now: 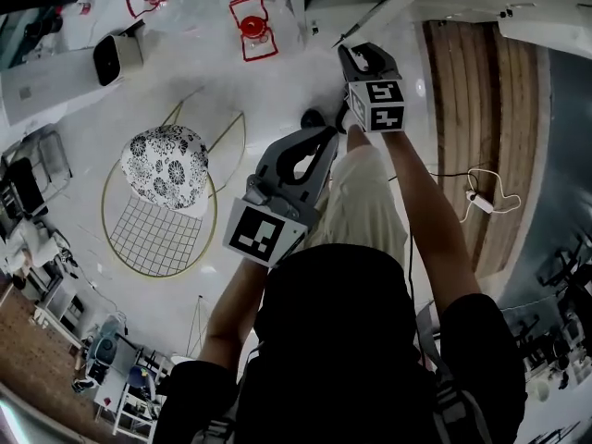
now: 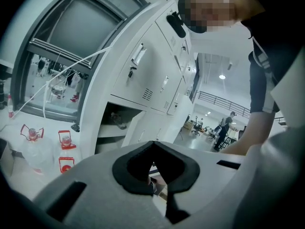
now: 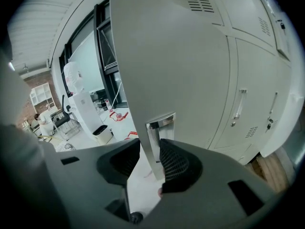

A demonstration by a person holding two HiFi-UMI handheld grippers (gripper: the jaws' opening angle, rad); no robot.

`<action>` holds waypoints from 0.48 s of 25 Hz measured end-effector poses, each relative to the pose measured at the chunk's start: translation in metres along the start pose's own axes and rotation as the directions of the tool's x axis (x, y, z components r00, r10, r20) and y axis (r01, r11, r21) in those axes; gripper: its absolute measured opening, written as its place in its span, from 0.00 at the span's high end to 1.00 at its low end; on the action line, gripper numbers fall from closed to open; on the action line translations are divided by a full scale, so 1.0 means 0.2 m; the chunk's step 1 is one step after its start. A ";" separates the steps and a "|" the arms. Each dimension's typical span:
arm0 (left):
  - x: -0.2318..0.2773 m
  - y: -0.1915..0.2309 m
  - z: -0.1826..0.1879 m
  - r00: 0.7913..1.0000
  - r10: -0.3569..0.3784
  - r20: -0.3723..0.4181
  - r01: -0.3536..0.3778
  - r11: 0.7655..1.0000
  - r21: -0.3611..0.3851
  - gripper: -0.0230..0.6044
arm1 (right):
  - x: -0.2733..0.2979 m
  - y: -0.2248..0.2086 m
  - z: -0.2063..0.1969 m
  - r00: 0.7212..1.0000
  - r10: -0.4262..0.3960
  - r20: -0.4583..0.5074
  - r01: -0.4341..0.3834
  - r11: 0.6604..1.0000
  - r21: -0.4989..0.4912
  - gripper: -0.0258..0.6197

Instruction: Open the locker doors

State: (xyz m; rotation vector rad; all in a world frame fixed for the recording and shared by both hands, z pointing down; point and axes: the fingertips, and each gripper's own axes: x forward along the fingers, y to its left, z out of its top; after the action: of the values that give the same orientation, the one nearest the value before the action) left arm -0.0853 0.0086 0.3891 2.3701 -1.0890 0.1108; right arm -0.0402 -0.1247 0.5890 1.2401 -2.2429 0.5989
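Note:
A white bank of lockers stands ahead of me, and one lower compartment is open. In the right gripper view an open locker door shows edge-on, its metal handle recess just above the jaws. My right gripper has its mesh pads against both faces of that door's edge. From the head view it reaches up to the door's thin top edge, the right gripper at arm's length. My left gripper hangs lower, near the body, with its pads together on nothing.
A round wire chair with a patterned cushion stands on the floor to the left. Red-framed water bottles and a white appliance sit by the window. A power strip with cable lies on the wooden floor at right. More closed locker doors are to the right.

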 end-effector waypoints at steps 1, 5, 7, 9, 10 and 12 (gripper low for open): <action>-0.01 -0.01 0.00 1.000 -0.006 -0.003 0.006 1.000 -0.002 0.93 | -0.01 0.00 -0.01 1.000 0.000 0.000 0.000 1.000 -0.004 0.75; -0.02 -0.06 -0.02 1.000 -0.027 -0.008 0.027 1.000 -0.004 0.93 | -0.06 -0.01 -0.04 1.000 0.005 -0.012 -0.005 1.000 -0.025 0.75; -0.01 -0.08 -0.02 0.999 -0.052 -0.004 0.052 0.999 0.016 0.93 | -0.10 -0.03 -0.06 1.000 -0.009 -0.018 0.008 1.000 -0.027 0.75; 0.00 -0.09 -0.04 0.998 -0.069 -0.006 0.069 0.997 0.036 0.93 | -0.12 -0.04 -0.09 1.000 -0.020 -0.023 0.020 1.000 -0.025 0.75; 0.02 -0.09 -0.05 0.997 -0.072 -0.021 0.073 0.997 0.029 0.93 | -0.13 -0.05 -0.10 0.999 -0.024 -0.023 0.023 0.999 -0.022 0.75; 0.04 -0.10 -0.06 0.996 -0.083 -0.038 0.084 0.996 0.019 0.93 | -0.16 -0.08 -0.13 0.999 -0.030 -0.018 0.030 0.999 -0.016 0.76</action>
State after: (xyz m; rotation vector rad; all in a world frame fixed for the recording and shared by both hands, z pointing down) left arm -0.0624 0.0197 0.3933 2.4182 -0.9738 0.1365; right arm -0.0067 -0.0971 0.5915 1.2537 -2.2055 0.5785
